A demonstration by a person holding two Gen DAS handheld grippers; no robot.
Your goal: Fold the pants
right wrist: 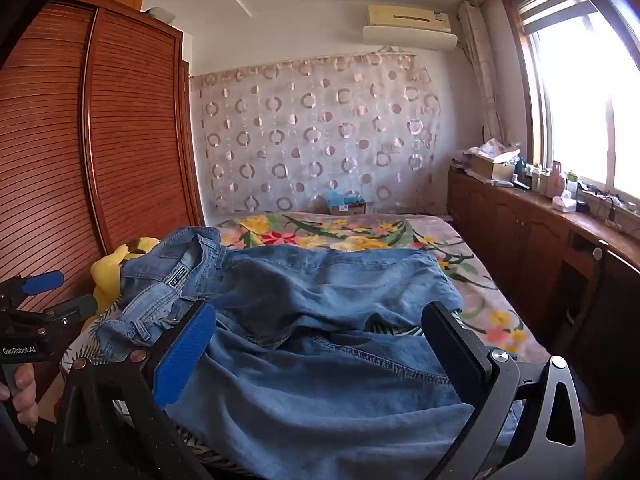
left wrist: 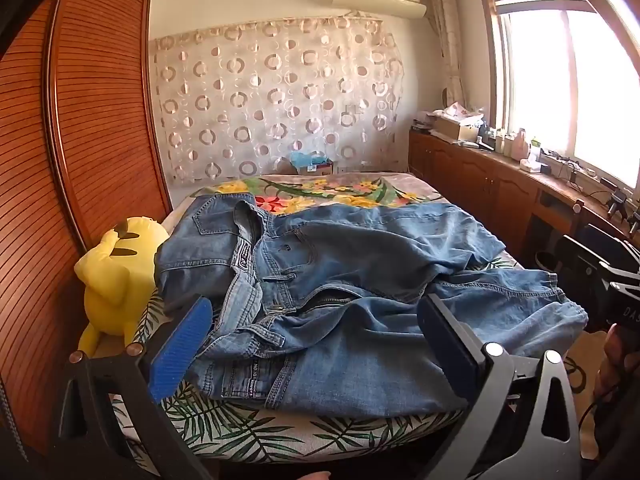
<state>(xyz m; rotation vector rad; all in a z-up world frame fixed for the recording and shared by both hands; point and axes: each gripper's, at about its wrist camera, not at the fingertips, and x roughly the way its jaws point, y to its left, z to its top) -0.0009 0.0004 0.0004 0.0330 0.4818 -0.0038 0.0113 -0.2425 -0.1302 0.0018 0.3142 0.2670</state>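
Blue denim jeans [left wrist: 340,280] lie rumpled on the bed, waistband to the left, legs spread to the right. They also fill the lower right wrist view [right wrist: 320,340]. My left gripper [left wrist: 316,320] is open, its fingers spread above the waistband end near the bed's front edge, holding nothing. My right gripper [right wrist: 320,336] is open over the leg end, empty. The left gripper also shows at the left edge of the right wrist view [right wrist: 40,300].
A floral and leaf-print bedspread [left wrist: 320,190] covers the bed. A yellow plush toy [left wrist: 116,276] sits at the bed's left edge beside a slatted wooden wardrobe [left wrist: 80,120]. A wooden cabinet [left wrist: 500,184] with clutter runs under the window at right.
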